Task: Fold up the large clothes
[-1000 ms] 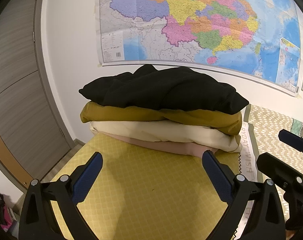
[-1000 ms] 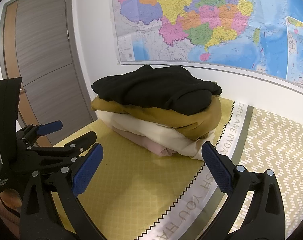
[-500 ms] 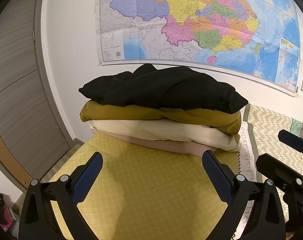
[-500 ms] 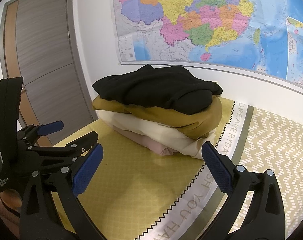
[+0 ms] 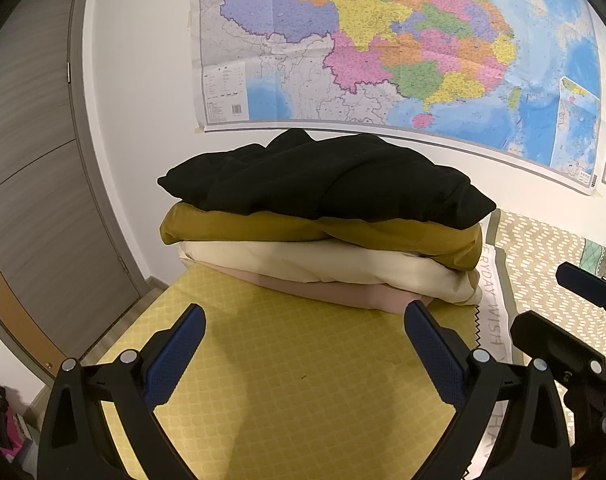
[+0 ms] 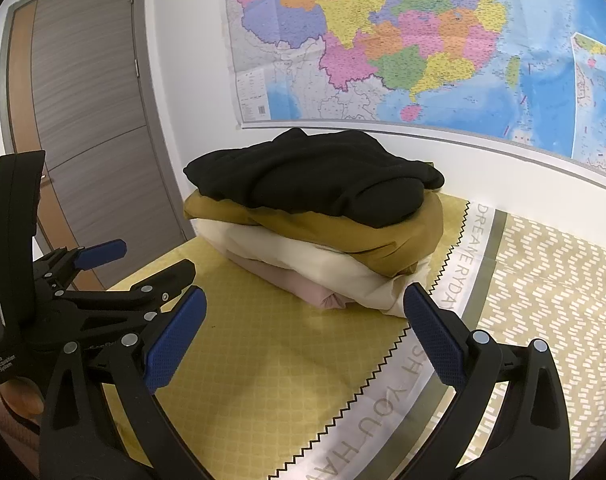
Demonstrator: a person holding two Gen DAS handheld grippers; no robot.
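Four folded garments stacked on the yellow checked cloth (image 5: 303, 380) of a bed, close to the wall under a big map (image 5: 383, 40). From top down: black garment (image 5: 323, 184), mustard garment (image 5: 263, 228), cream garment (image 5: 323, 260), pink garment (image 5: 323, 292) at the bottom. Stack sits well ahead of both tools, touched by neither.

Left gripper (image 5: 303, 344) held above the yellow cloth, jaws wide apart, nothing between the blue pads (image 5: 175, 356). Right gripper (image 6: 303, 336) likewise spread wide and empty, just beside the left one, aimed at the stack's nearer right corner.

Handling, as a judgement: all soft, limp fabric, bulky rather than heavy. Black piece looks thick and knitted, probably a sweater or hoodie, though hard to say from this bundled shape; likely grippy, slow to slide, prone to drag the layer below with it. Mustard and cream pieces look smoother and thinner, likely to slip and sag when lifted. Nothing fragile; a firm pinch does no harm.

Where to hold: top piece first, pinched at two well-separated points along its near edge or at the corners, one per tool, so the cloth hangs flat instead of bunching. Best to bite only one layer of edge, not the whole fold, and lift clear before pulling toward the open yellow cloth in front.

Risk: a deep bite catching the mustard piece too, or toppling the stack toward the wall.
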